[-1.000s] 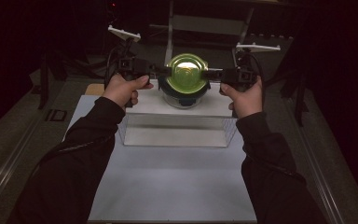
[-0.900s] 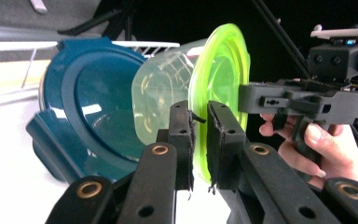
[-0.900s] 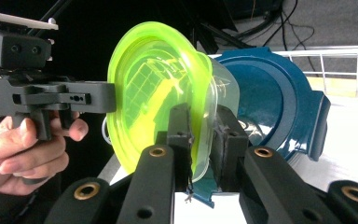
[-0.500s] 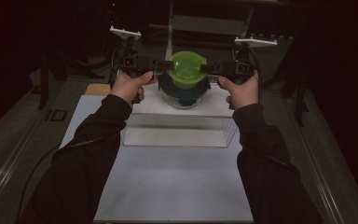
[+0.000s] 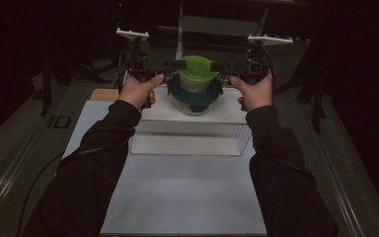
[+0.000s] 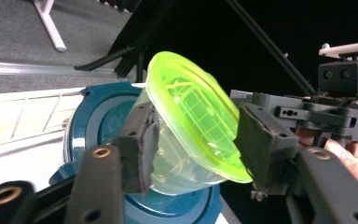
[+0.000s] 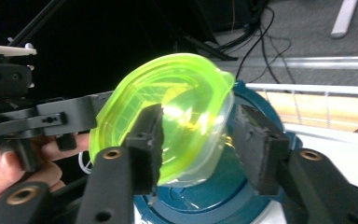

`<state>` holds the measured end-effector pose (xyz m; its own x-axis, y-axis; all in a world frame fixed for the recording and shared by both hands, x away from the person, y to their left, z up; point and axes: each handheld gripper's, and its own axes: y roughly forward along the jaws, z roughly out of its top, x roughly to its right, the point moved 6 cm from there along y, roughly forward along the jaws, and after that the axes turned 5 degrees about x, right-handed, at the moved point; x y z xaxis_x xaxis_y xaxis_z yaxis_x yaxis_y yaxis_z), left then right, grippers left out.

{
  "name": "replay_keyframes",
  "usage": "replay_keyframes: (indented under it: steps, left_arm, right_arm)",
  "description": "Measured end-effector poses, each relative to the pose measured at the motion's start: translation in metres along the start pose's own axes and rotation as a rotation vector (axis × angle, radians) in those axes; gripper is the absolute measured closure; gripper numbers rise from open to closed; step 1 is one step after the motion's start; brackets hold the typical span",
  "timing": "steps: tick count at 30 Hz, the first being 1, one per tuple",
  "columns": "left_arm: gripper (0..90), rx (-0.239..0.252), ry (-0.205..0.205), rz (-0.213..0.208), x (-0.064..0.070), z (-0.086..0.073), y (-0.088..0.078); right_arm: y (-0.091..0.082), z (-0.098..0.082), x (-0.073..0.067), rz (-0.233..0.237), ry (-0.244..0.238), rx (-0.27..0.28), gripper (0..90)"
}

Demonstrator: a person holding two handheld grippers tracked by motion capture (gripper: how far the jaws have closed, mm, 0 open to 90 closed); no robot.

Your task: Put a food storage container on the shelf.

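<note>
A small clear tub with a bright green lid (image 5: 196, 69) sits on a larger round container with a dark blue lid (image 5: 196, 97), on a white raised shelf (image 5: 192, 117). My left gripper (image 5: 177, 65) is at the tub's left side and my right gripper (image 5: 218, 66) at its right, both level with the green lid. Both pairs of jaws have just been opening. In the left gripper view the tub (image 6: 186, 126) lies between my left gripper's (image 6: 198, 144) spread pads. The right gripper view shows the tub (image 7: 177, 116) between my right gripper's (image 7: 203, 147) pads, with a gap at one side.
The shelf stands on a clear wire-sided rack (image 5: 187, 140) at the back of a white table board (image 5: 187, 197). A small wooden block (image 5: 103, 94) lies left of it. Dark stands and cables crowd the area behind the shelf.
Both pairs of jaws have spread wider around the green-lidded tub. The hands have stayed almost where they were, and the tub now rests lower on the blue lid.
</note>
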<state>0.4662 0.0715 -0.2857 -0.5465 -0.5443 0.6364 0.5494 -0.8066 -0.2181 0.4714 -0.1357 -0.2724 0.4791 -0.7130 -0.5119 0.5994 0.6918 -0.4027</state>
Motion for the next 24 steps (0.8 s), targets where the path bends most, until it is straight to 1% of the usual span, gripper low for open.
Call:
replay_keyframes:
  steps: [3, 5, 6, 8, 9, 12, 13, 15, 16, 18, 20, 21, 22, 23, 24]
  left_arm:
    - [43.1, -0.012, 0.0, 0.011, -0.001, -0.001, -0.001]
    - [42.2, -0.008, -0.019, 0.004, -0.003, -0.001, -0.001]
    - [42.0, -0.007, -0.017, 0.001, -0.003, -0.003, 0.0]
    - [40.8, -0.011, -0.014, 0.003, -0.003, -0.005, 0.0]
    - [37.9, -0.012, -0.017, 0.002, -0.004, -0.006, 0.0]
    - [35.0, 0.002, -0.018, -0.012, -0.006, -0.006, -0.003]
    - [34.2, 0.012, -0.007, -0.013, -0.006, -0.007, -0.005]
    - [29.5, 0.034, 0.014, -0.042, -0.004, -0.007, -0.009]
    - [26.5, 0.042, 0.031, -0.048, -0.003, -0.007, -0.012]
    - [22.3, 0.049, 0.056, -0.055, 0.0, -0.009, -0.018]
    - [17.9, 0.058, 0.09, -0.053, 0.002, -0.011, -0.024]
    - [15.8, 0.055, 0.098, -0.063, 0.003, -0.013, -0.026]
    - [14.1, 0.046, 0.105, -0.065, 0.004, -0.016, -0.028]
    - [13.9, 0.049, 0.106, -0.068, 0.004, -0.018, -0.03]
    - [13.3, 0.046, 0.109, -0.067, 0.005, -0.022, -0.031]
  right_arm:
    - [-0.004, 0.001, -0.002, 0.004, -0.016, 0.01, 43.5]
    - [-0.006, 0.001, -0.003, 0.004, -0.023, 0.013, 42.6]
    - [-0.007, 0.001, -0.003, 0.006, -0.021, 0.021, 41.9]
    - [-0.008, 0.001, -0.004, 0.008, -0.022, 0.022, 41.6]
    - [-0.009, 0.0, -0.004, 0.004, -0.034, 0.022, 40.5]
    - [-0.01, -0.002, -0.004, 0.005, -0.046, 0.019, 38.8]
    - [-0.01, -0.003, -0.004, 0.009, -0.043, 0.018, 38.6]
    - [-0.011, -0.005, -0.004, 0.014, -0.041, 0.016, 36.0]
    - [-0.012, -0.007, -0.004, 0.022, -0.043, 0.015, 35.0]
    - [-0.012, -0.01, -0.004, 0.026, -0.052, 0.012, 30.1]
    - [-0.014, -0.013, -0.006, 0.045, -0.072, 0.009, 26.1]
    - [-0.015, -0.014, -0.006, 0.047, -0.08, 0.011, 24.4]
    - [-0.016, -0.016, -0.007, 0.058, -0.086, 0.013, 22.0]
    - [-0.017, -0.017, -0.008, 0.068, -0.091, 0.014, 20.3]
    - [-0.019, -0.018, -0.008, 0.067, -0.098, 0.018, 20.4]
